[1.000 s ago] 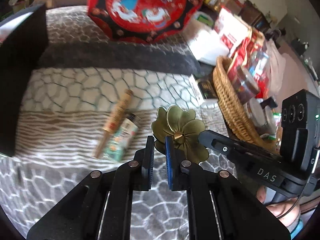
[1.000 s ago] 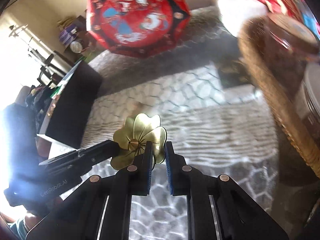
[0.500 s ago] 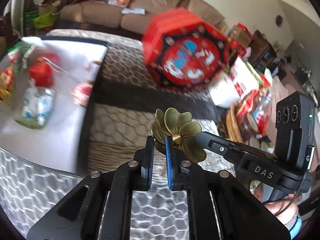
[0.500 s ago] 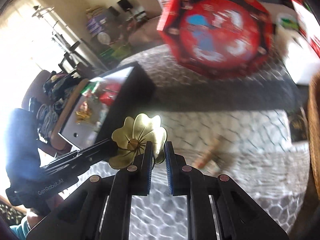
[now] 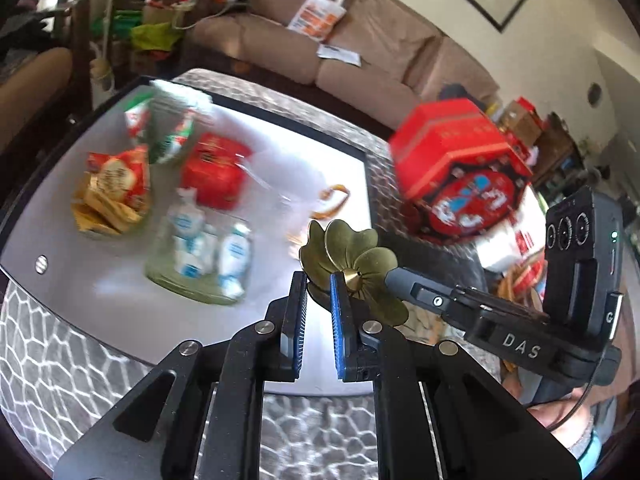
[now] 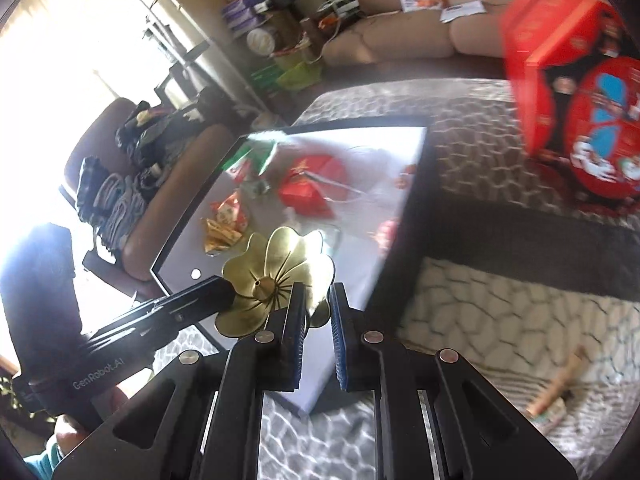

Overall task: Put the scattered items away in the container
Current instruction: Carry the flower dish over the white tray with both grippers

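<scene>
Both tools grip the brass flower dish (image 5: 352,268): the left tool (image 5: 318,284) is nipped down on one edge, the right tool (image 6: 318,296) is nearly closed on the opposite petals. The dish hangs in the air just over the near corner of the white-lined container (image 5: 340,148), which already holds jars and snack packets. The thin rim held between two separate tools could twist or slip if either one pulls unevenly, dropping it onto the patterned cloth (image 6: 500,312) short of the container.
</scene>
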Demonstrator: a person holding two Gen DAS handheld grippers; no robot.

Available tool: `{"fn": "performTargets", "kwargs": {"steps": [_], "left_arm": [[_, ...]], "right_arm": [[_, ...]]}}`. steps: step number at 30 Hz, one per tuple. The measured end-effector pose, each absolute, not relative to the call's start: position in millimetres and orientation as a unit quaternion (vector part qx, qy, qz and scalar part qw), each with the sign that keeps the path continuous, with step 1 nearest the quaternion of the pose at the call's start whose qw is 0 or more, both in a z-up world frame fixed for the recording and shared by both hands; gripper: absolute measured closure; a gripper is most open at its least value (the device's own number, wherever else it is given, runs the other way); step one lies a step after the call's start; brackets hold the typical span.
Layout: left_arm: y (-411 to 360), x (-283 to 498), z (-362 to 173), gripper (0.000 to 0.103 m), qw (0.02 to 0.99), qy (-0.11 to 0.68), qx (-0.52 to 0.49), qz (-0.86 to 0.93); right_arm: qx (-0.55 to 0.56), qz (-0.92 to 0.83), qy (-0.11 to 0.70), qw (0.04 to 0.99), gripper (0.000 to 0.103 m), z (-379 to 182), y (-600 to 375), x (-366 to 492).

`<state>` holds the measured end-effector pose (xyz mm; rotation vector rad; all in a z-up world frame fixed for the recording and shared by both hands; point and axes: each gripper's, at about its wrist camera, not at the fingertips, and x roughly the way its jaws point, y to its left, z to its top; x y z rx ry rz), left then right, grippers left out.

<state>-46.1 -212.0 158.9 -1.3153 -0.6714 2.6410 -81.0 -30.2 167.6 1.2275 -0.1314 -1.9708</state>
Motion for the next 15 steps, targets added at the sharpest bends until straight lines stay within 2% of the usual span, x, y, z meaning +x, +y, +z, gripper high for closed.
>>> {"fn": "performTargets", "kwargs": {"steps": [7, 15], "left_arm": [[-251.6, -68.0, 150.3, 0.093, 0.042, -0.221, -0.434, 0.873], [-250.5, -86.0, 119.5, 0.091, 0.055, -0.212, -0.478, 0.85]], "right_arm": [[0.49, -0.766, -0.045, 0.413, 0.09, 155.5, -81.6, -103.5], [0.523, -0.751, -0.007, 0.402, 0.091, 130.2, -93.0, -119.3]]}}
